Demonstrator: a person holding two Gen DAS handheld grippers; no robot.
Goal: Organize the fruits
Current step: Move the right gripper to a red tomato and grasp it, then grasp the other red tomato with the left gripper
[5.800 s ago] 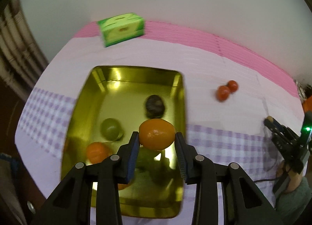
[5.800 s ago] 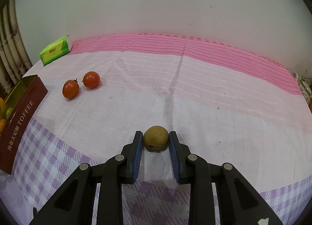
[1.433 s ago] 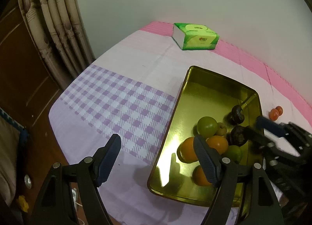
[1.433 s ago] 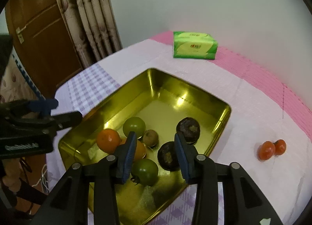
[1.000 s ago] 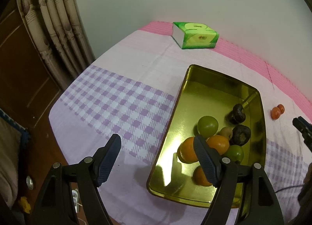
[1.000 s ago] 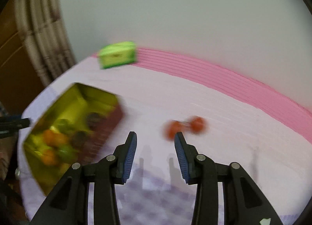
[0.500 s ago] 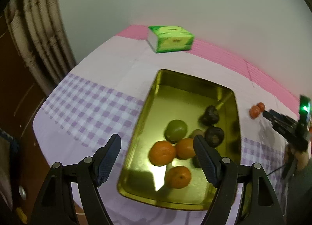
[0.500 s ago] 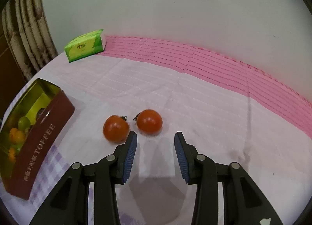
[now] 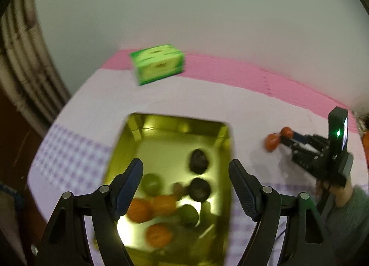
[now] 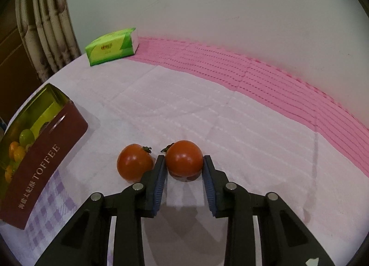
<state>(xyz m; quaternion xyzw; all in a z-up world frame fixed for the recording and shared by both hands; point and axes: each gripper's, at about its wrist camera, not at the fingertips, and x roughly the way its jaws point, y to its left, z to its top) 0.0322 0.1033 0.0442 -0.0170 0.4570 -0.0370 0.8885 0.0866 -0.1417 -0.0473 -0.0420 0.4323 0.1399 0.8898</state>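
Observation:
My right gripper (image 10: pixel 184 165) stands around the right red tomato (image 10: pixel 184 158) on the cloth, its blue pads touching or nearly touching both sides. A second red tomato (image 10: pixel 134 165) lies just left of the left finger. My left gripper (image 9: pixel 185 176) is open and empty above the gold tin (image 9: pixel 224 150), which holds oranges (image 9: pixel 159 233), green fruits (image 9: pixel 150 184) and dark fruits (image 9: pixel 199 188). The left wrist view also shows the right gripper (image 9: pixel 282 141) at the two tomatoes (image 9: pixel 272 142).
A green tissue pack (image 10: pixel 111 45) lies at the back left near the wall. The tin's maroon side, marked TOFFEE (image 10: pixel 45 166), stands left of the tomatoes. Curtains (image 10: pixel 46 24) hang at the far left. The table edge is close behind the tin.
My right gripper moved forward and now brackets the right tomato, jaws narrowed. My left gripper swung right over the tin, staying open.

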